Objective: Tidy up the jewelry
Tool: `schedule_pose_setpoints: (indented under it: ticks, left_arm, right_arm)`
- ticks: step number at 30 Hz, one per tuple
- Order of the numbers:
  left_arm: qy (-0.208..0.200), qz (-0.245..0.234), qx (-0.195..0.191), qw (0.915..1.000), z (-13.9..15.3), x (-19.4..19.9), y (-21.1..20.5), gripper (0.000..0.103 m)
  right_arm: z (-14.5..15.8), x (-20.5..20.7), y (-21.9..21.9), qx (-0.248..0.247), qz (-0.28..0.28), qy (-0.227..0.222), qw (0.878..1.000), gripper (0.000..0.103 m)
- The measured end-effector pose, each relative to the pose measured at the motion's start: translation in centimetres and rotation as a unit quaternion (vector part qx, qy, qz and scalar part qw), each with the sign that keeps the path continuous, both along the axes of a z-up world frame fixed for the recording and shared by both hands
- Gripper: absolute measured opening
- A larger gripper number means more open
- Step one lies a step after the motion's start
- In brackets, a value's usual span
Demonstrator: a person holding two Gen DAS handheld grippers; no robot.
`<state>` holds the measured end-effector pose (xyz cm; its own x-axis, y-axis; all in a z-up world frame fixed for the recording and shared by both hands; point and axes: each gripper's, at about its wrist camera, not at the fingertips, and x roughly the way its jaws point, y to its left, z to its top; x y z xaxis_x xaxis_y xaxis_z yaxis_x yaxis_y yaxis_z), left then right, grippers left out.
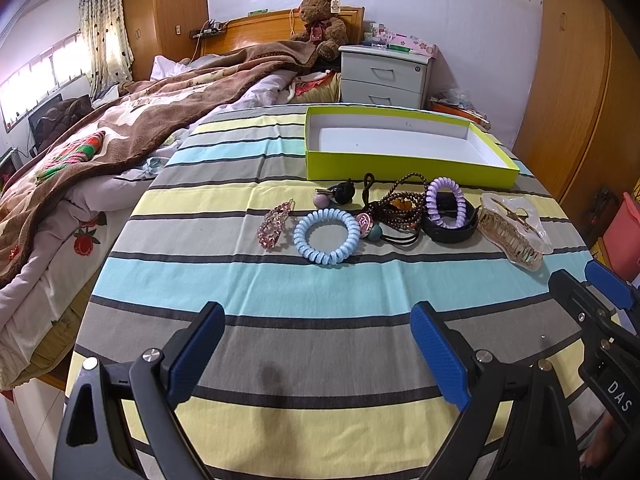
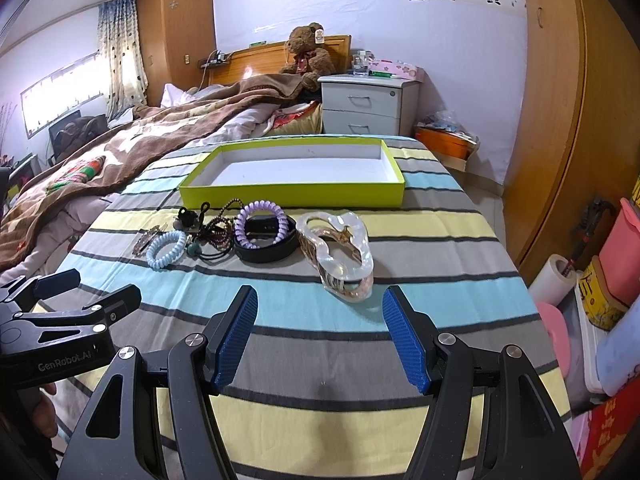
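Observation:
An empty yellow-green box (image 1: 400,162) (image 2: 288,196) stands on the striped cloth. In front of it lie a blue coil hair tie (image 1: 327,236) (image 2: 165,254), a purple coil tie (image 1: 445,201) (image 2: 261,225) on a black band (image 1: 450,229) (image 2: 266,249), brown bead bracelets (image 1: 400,204) (image 2: 218,230), a pink sparkly clip (image 1: 275,224) and a large clear claw clip (image 1: 514,228) (image 2: 340,250). My left gripper (image 1: 318,324) is open and empty, short of the blue tie. My right gripper (image 2: 320,308) is open and empty, just before the claw clip.
A bed with a brown blanket (image 1: 132,120) lies to the left. A white nightstand (image 1: 386,74) and teddy bear (image 1: 322,24) are behind. A wooden wardrobe (image 2: 560,120) and pink and yellow containers (image 2: 612,280) stand to the right.

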<state>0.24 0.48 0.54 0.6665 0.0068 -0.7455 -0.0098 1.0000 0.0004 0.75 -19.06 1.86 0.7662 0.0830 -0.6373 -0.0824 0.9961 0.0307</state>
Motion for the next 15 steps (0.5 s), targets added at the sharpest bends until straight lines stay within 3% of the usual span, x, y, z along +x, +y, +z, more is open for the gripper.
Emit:
schedule_pose_setpoints:
  ticks: [8, 15]
  left_arm:
    - [0.012, -0.001, -0.013, 0.9998, -0.1, 1.5, 1.2, 0.095]
    - [0.009, -0.005, -0.043, 0.9990, 0.2, 3.3, 3.5, 0.093]
  right_arm:
    - [1.4, 3.1, 0.6, 0.014, 0.043, -0.014, 0.999, 0.065]
    - [1.4, 6.4, 1.9, 0.046, 0.082, 0.014, 0.995, 0.065]
